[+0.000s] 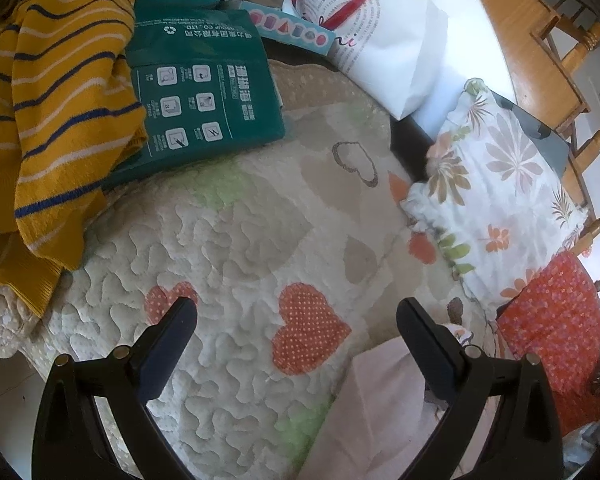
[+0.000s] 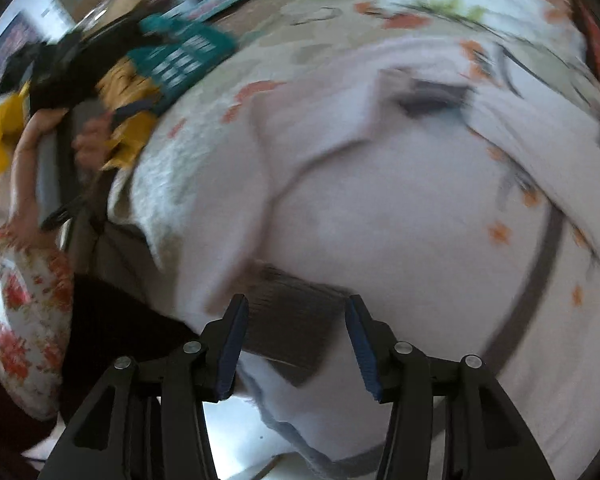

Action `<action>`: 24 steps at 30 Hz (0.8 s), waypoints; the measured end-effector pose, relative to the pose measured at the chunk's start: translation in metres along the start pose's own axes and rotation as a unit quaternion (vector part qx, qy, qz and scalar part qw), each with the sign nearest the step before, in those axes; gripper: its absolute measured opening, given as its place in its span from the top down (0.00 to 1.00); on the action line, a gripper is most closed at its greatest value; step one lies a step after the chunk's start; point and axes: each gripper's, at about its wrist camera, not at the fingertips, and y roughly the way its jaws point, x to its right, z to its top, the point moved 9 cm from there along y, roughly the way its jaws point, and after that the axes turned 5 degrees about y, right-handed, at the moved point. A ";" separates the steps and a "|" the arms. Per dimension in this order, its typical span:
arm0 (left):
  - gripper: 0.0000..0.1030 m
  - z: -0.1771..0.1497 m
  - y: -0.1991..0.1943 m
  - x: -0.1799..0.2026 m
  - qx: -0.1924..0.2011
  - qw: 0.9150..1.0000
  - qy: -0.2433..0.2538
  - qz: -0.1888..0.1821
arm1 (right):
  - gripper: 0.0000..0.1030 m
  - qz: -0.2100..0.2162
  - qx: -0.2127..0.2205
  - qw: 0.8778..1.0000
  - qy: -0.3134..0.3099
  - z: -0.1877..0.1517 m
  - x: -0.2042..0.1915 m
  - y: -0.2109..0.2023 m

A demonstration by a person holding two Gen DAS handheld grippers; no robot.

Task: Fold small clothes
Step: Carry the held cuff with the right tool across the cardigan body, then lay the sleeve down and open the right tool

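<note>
A pale pink garment point(image 2: 400, 208) with grey-brown ribbed trim lies spread on a quilted cover with red hearts point(image 1: 240, 248). The right wrist view is blurred. My right gripper point(image 2: 298, 324) hangs over the garment's near edge with its jaws half apart. A ribbed cuff point(image 2: 292, 344) shows in the gap between them, and the pads do not pinch it. My left gripper point(image 1: 298, 320) stands wide open over the bare quilt and holds nothing. Its right finger point(image 1: 428, 352) overlaps a corner of the pink garment point(image 1: 380, 408). A mustard striped sweater point(image 1: 60, 100) is heaped at the left.
A green package point(image 1: 204, 92) lies beside the sweater, with a white paper bag point(image 1: 384, 48) behind it. A floral pillow point(image 1: 496, 192) and a red dotted cloth point(image 1: 552, 320) sit at the right. Wooden chairs point(image 1: 560, 40) stand beyond. A person's hand point(image 2: 40, 140) shows at the left.
</note>
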 end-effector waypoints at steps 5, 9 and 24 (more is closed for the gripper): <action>0.03 -0.009 0.002 0.006 -0.006 1.000 0.007 0.002 | 0.76 0.008 0.001 1.000 0.027 -0.009 0.003 0.022; 0.03 -0.012 0.001 0.011 -0.001 1.000 0.007 0.009 | 0.95 0.057 0.029 0.996 0.058 0.006 -0.011 -0.001; 0.03 -0.041 0.030 0.081 -0.037 0.996 0.078 -0.006 | 0.93 -0.209 0.176 0.925 0.265 0.049 0.269 -0.197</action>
